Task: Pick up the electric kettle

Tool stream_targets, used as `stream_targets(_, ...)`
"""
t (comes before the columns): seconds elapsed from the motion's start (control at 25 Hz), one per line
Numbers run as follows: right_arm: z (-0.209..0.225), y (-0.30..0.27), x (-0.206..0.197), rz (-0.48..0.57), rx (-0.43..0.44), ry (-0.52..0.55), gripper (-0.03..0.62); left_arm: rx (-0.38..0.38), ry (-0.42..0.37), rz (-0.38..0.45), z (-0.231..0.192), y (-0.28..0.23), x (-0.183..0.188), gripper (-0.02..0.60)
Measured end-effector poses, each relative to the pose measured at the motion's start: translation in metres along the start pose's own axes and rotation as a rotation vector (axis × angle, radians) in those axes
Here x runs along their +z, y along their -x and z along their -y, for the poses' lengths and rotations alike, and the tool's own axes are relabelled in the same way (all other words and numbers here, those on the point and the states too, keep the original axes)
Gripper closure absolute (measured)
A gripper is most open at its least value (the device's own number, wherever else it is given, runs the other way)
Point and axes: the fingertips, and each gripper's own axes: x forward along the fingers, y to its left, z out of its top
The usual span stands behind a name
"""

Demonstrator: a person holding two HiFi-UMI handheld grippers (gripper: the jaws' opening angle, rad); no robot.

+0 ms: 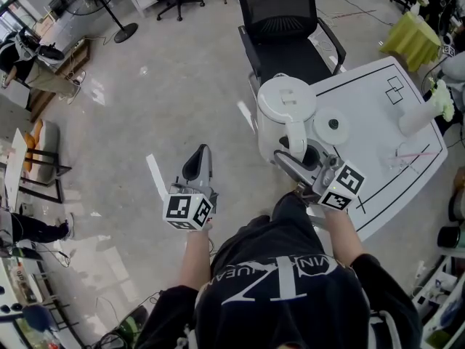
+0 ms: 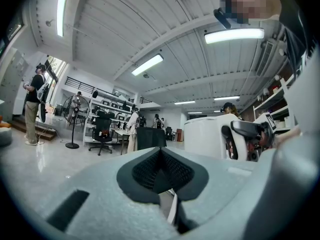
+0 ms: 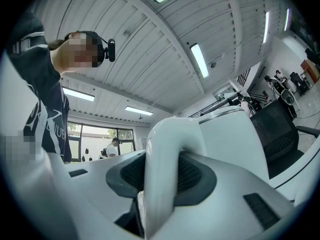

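The right tool [image 1: 294, 167] clamps the kettle [image 1: 285, 111] by its handle [image 3: 167, 149], the carrying point. The kettle is at 9 o'clock of its base [image 1: 333, 126], at the bench [image 1: 392, 144] edge. The left tool [image 1: 197, 167], closed and empty, hangs clear at 8 o'clock.

Black shirt [image 1: 290, 297], white lettering, not legible

We see a black office chair [image 1: 280, 27] on glossy pale floor [image 1: 182, 100], with a floor fan [image 1: 125, 32] left of it and a white table [image 1: 378, 115] right of it.

left gripper [image 2: 161, 156]: fingers together, empty | electric kettle [image 2: 207, 136]: ahead, right
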Motion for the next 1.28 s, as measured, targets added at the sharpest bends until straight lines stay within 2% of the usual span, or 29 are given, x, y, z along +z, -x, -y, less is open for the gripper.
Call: stream_targets(1.28, 0.0038, -0.0018, 0.0015, 0.042, -0.019, -0.023, 0.461, -0.007, -0.004, -0.011, -0.0035, 0.0021, -0.0038, 0.572)
